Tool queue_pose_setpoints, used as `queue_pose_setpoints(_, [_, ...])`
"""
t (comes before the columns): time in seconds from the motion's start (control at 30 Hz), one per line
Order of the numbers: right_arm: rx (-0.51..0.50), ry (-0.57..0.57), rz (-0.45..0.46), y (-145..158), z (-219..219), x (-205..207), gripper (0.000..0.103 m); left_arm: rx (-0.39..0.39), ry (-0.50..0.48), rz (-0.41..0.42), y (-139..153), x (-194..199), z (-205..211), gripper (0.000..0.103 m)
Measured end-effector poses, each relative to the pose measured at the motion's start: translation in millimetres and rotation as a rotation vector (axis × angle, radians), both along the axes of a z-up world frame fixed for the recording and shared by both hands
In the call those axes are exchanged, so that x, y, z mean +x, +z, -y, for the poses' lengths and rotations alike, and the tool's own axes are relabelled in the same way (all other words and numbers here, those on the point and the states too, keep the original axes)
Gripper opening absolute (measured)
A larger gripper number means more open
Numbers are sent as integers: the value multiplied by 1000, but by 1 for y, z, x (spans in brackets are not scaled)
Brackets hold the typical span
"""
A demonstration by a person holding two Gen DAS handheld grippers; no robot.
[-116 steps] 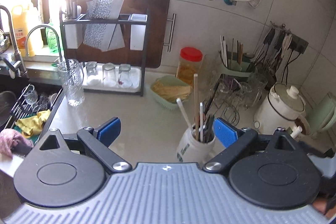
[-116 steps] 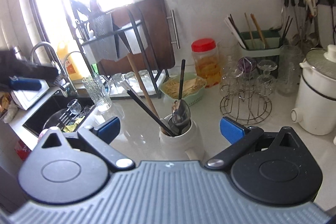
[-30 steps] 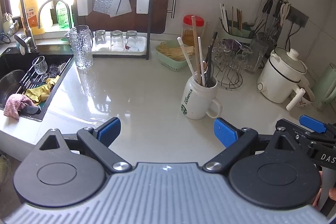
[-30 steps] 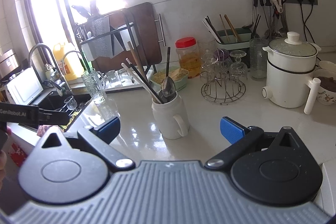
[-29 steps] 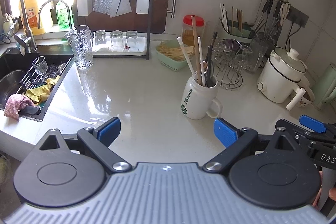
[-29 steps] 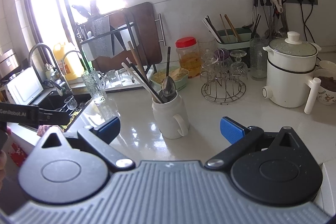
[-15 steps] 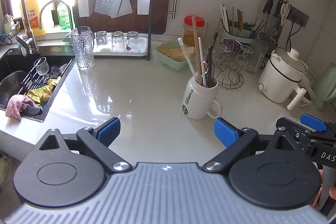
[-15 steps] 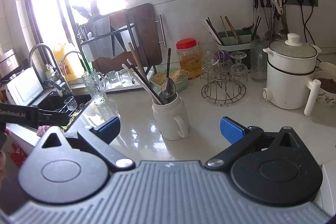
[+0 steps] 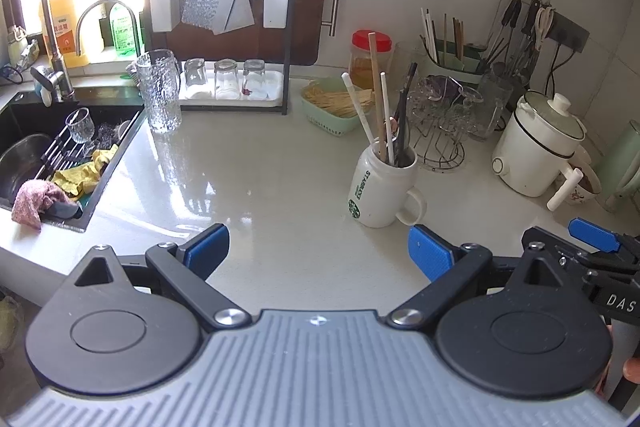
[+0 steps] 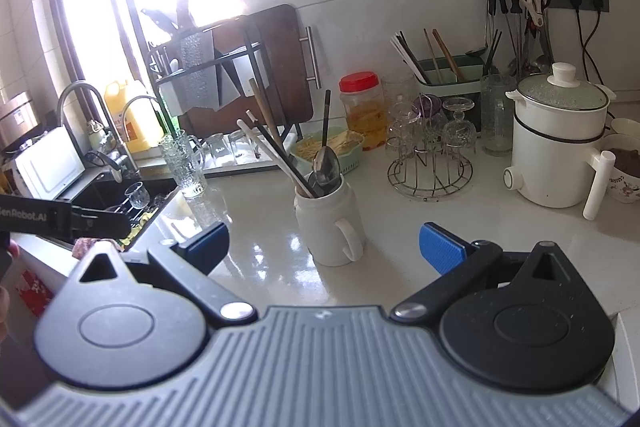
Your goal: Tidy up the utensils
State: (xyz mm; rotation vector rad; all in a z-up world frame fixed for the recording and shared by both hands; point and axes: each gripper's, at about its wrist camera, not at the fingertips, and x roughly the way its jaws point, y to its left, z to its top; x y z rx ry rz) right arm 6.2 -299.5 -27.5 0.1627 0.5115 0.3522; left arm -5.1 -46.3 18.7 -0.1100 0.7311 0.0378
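Observation:
A white mug [image 9: 382,189] stands on the pale counter and holds chopsticks [image 9: 376,95], white sticks and dark-handled utensils. The right wrist view shows the same mug [image 10: 330,221] with a metal spoon [image 10: 326,163] among the sticks. My left gripper [image 9: 318,247] is open and holds nothing, well short of the mug and to its left. My right gripper [image 10: 322,241] is open too, with the mug just beyond its fingertips. At the back a green utensil holder [image 10: 448,75] carries more chopsticks.
A sink [image 9: 36,151] with cloths and a glass lies at the left. A glass pitcher [image 9: 159,91], a rack of glasses [image 9: 230,83], a green basket [image 9: 334,105], a red-lidded jar [image 10: 362,111], a wire stand [image 10: 430,163] and a white pot [image 10: 554,147] line the back.
Over about four seconds both grippers have pulled back from the mug, which now looks smaller and farther off. In the last second the views barely shift.

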Motion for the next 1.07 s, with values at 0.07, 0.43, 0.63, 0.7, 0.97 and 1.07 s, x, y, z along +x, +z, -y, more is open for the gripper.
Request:
queue_pose_setpoints(0.07, [-3, 2, 0, 0, 0, 0, 103, 9, -8, 7, 2, 1, 2, 98])
queue_pose_setpoints(0.43, [-3, -2, 8, 2, -2, -1, 103, 6, -20, 11, 3, -3, 4, 98])
queue_pose_setpoints(0.63, [-4, 4, 13, 2, -5, -2, 103, 7, -10, 11, 3, -5, 1, 98])
queue_pose_setpoints(0.7, [-3, 5, 13, 2, -5, -2, 103, 9, -6, 12, 3, -7, 0, 98])
queue_pose_setpoints(0.97, [-3, 3, 10, 2, -5, -2, 103, 3, -7, 10, 4, -10, -1, 99])
queue_pose_setpoints(1.07, [-1, 1, 5, 1, -4, -2, 103, -2, -8, 8, 3, -9, 0, 99])
